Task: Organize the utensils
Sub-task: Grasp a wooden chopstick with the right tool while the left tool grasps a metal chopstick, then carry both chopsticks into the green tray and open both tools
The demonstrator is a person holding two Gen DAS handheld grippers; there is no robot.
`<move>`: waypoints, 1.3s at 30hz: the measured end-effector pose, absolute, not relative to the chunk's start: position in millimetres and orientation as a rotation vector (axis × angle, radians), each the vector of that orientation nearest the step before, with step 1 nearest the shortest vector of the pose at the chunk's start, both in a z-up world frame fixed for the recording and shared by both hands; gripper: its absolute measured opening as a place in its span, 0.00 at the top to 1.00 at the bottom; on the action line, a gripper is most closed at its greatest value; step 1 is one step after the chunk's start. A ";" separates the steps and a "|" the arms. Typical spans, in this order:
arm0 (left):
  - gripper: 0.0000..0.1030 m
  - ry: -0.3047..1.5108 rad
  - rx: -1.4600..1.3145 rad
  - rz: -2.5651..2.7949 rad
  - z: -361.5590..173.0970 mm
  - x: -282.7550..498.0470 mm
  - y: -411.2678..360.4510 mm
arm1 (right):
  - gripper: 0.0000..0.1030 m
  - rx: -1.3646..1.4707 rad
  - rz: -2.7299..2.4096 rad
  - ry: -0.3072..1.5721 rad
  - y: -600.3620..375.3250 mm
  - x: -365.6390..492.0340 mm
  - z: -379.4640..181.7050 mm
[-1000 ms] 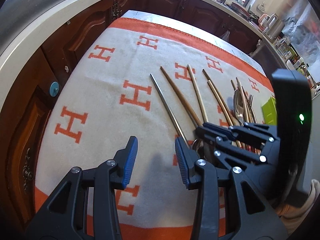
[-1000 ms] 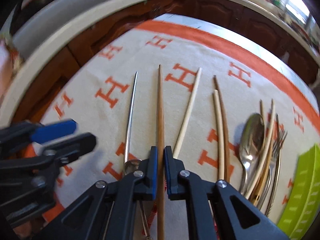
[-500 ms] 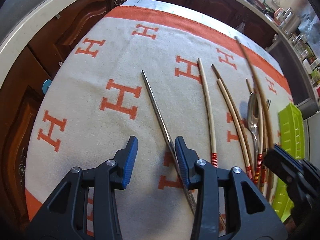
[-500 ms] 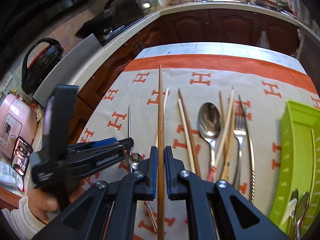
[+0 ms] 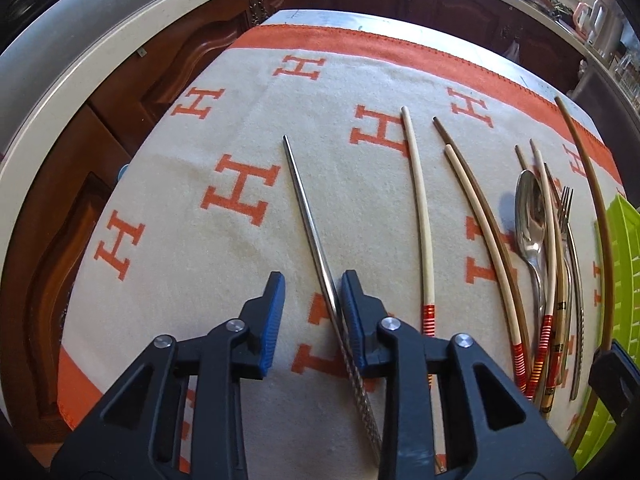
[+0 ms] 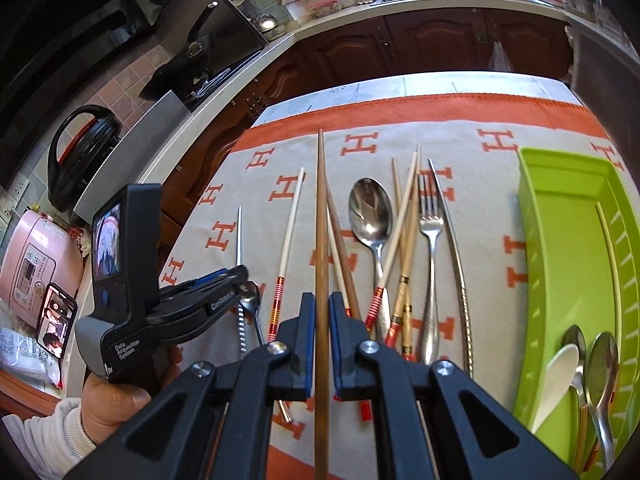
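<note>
From the left wrist view, the left gripper [image 5: 312, 312] hangs low over the blanket-covered table [image 5: 200, 272] with its fingers [image 5: 274, 312] spread to either side of the steel chopstick [image 5: 308, 220], which lies flat, its long axis running away from the camera, smooth tip far and twisted end near. The rod sits almost against the right-side pad, so closing off-centre could roll or skid it on the cloth rather than trap it. Just to its right lie a pale chopstick [image 5: 420, 216] and a crossed pair, then a spoon [image 5: 530, 220] and fork [image 5: 566, 208] heaped with more sticks. From the right wrist view, the right gripper [image 6: 318, 344] has its fingers [image 6: 306, 344] pinching 1 brown wooden chopstick [image 6: 321, 220], held above the table and pointing straight ahead along them. The green tray [image 6: 568, 248] stands off to the right, already holding spoons. Gripped this near 1 end, the long stick could pivot or catch the tray wall when swung over.
</note>
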State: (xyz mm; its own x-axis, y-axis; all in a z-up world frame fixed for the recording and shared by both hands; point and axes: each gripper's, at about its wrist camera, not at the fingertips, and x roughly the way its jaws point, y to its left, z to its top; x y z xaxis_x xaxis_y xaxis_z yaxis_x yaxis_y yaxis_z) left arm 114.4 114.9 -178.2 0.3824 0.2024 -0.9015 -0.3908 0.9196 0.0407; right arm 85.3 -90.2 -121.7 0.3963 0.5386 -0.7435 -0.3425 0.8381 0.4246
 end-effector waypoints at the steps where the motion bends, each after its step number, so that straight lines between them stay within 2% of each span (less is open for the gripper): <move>1: 0.88 1.110 -0.194 0.380 -177.8 111.8 113.6 | 0.94 0.222 0.562 1.019 -92.3 84.4 -122.1; 2: 0.94 1.102 -0.197 0.381 -177.6 109.2 112.4 | 0.94 0.227 0.561 1.017 -94.6 83.1 -122.4; 4: 0.96 1.080 -0.193 0.381 -177.7 105.6 111.5 | 0.94 0.242 0.561 1.011 -99.2 80.9 -121.8; 11: 0.96 1.035 -0.288 0.345 -170.2 92.2 130.5 | 0.94 0.269 0.548 0.976 -113.9 74.7 -112.4; 20: 0.96 0.972 -0.319 0.215 -109.6 70.9 119.1 | 0.94 0.341 0.491 0.901 -152.1 62.0 -84.6; 30: 0.96 0.962 -0.291 -0.098 -53.5 79.1 18.5 | 0.94 0.336 0.278 0.916 -229.6 47.0 -85.0; 39: 0.96 1.017 -0.194 -0.277 -55.6 103.1 -97.7 | 0.93 0.314 0.197 1.023 -256.1 51.9 -125.2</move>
